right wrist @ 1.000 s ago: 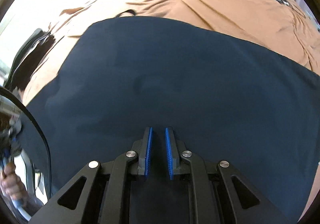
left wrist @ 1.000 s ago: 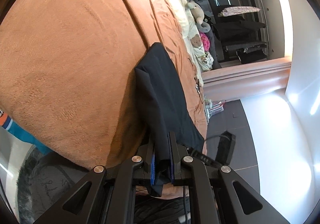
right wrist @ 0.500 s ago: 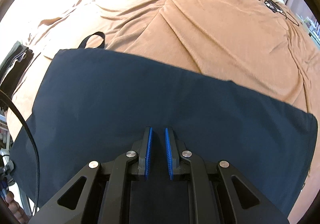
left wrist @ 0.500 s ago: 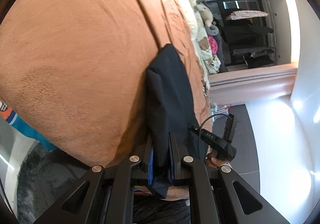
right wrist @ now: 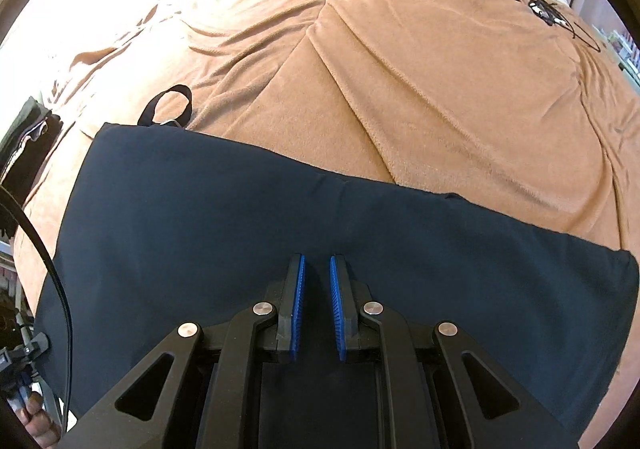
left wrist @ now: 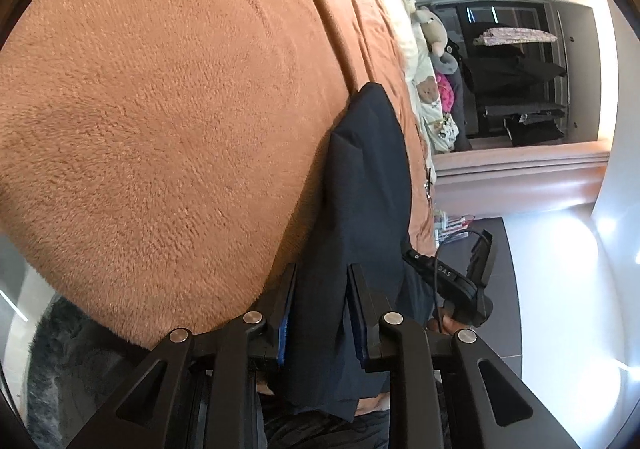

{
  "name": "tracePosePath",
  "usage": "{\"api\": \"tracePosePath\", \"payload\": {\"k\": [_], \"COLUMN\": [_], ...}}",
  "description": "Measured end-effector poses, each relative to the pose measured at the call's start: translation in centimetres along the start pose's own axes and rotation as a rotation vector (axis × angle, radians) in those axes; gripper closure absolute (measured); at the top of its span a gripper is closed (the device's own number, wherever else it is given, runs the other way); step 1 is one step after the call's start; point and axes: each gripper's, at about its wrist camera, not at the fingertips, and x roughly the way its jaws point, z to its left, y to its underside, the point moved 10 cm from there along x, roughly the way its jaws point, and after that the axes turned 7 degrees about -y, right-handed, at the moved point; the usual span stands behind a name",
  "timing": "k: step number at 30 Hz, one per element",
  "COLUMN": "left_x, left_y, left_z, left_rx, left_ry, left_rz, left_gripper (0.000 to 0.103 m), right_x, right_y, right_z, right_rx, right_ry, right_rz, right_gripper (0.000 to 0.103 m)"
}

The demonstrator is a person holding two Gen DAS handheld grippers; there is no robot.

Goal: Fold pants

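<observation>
pants (right wrist: 280,233): dark, folded, flat along bed (right wrist: 440,89) edge
left tongs (left wrist: 321,305): just eased apart, pants' corner loose between
right tongs (right wrist: 317,305): pinching pants' near edge

The dark navy pants (right wrist: 280,233) lie spread in a wide band across the brown fleece blanket (right wrist: 440,89), a dark loop (right wrist: 168,107) showing just past their far left corner; the right gripper (right wrist: 317,269) stands over the cloth, its blue pads (right wrist: 298,305) nearly together with fabric between them. A black cable (right wrist: 44,249) curves down the left edge.
</observation>
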Motion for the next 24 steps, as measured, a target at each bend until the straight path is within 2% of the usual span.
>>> {"api": "tracePosePath", "payload": {"k": [6, 24], "left_x": [-0.3, -0.1], "left_y": [-0.2, -0.7], "left_z": [-0.4, -0.7], "left_rx": [0.019, 0.037], "left_ry": [0.006, 0.002], "left_rz": [-0.01, -0.018], "left_gripper": [0.087, 0.087], "right_x": [-1.1, -4.3], "right_y": [1.7, 9.0], "right_z": [1.3, 2.7], "right_rx": [-0.003, 0.032], "right_ry": [-0.05, -0.155], "right_rz": [0.0, 0.004], "right_gripper": [0.093, 0.093]}}
